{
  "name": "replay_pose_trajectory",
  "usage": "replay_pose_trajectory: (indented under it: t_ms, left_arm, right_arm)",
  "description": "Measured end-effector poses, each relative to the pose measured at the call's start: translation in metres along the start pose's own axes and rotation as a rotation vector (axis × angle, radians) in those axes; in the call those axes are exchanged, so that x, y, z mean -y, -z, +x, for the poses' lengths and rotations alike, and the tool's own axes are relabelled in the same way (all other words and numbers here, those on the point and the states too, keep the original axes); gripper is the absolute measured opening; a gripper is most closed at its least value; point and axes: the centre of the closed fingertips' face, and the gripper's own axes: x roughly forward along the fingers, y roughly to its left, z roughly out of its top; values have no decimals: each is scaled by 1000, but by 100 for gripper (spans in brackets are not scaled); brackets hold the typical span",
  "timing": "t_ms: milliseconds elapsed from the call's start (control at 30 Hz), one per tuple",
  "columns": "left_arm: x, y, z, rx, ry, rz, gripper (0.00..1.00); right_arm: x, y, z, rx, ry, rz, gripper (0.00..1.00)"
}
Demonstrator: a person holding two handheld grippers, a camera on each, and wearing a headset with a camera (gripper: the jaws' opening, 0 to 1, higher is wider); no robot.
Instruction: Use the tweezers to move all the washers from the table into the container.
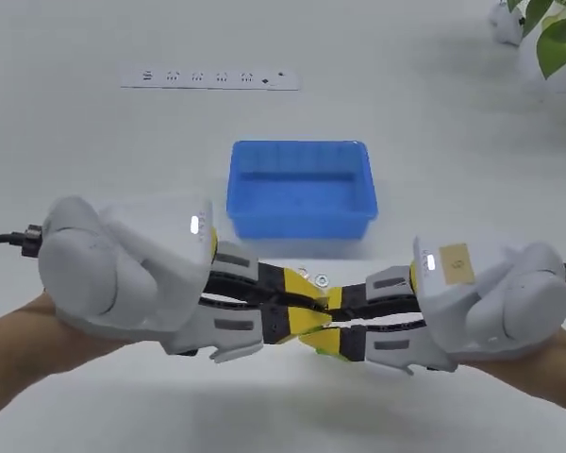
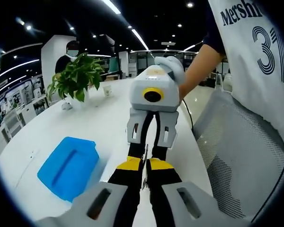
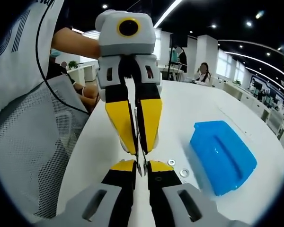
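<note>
While the two grippers meet tip to tip above the white worktop (image 1: pixel 434 123), the head view lays the field out from above: one blue container (image 1: pixel 302 189) just behind them, one power strip (image 1: pixel 210 77) farther back, one plant (image 1: pixel 558 33) in the corner. Over to the right gripper view for the close detail: the left gripper (image 3: pixel 140 149) has its yellow tongs pressed onto one slim pair of tweezers (image 3: pixel 140 163), whose point reaches in between the tongs of the right gripper (image 3: pixel 142 167). Those sit nearly together, but whether they pinch the metal I cannot tell. Two washers (image 3: pixel 171 162) lie flat on the worktop, between the tongs and the container. The left gripper view adds the person's numbered vest (image 2: pixel 255 56).
</note>
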Motion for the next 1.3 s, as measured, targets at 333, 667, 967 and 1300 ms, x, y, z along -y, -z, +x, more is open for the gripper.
replay_pose_trajectory:
  t_ms: [333,667,967,1300]
  left_arm:
    - [-7,5,-23,-3,-75,-10,7]
    - [-13,18,-23,12,-110,-62,7]
    - [-12,20,-23,-4,-105,-55,7]
    - [-14,25,-22,-15,-105,-60,7]
  right_arm:
    - [4,-14,13,-23,14,-83,10]
    - [7,-3,16,-65,16,-66,11]
    - [8,-3,24,-51,9,-32,11]
    - [8,2,26,-45,6,7,11]
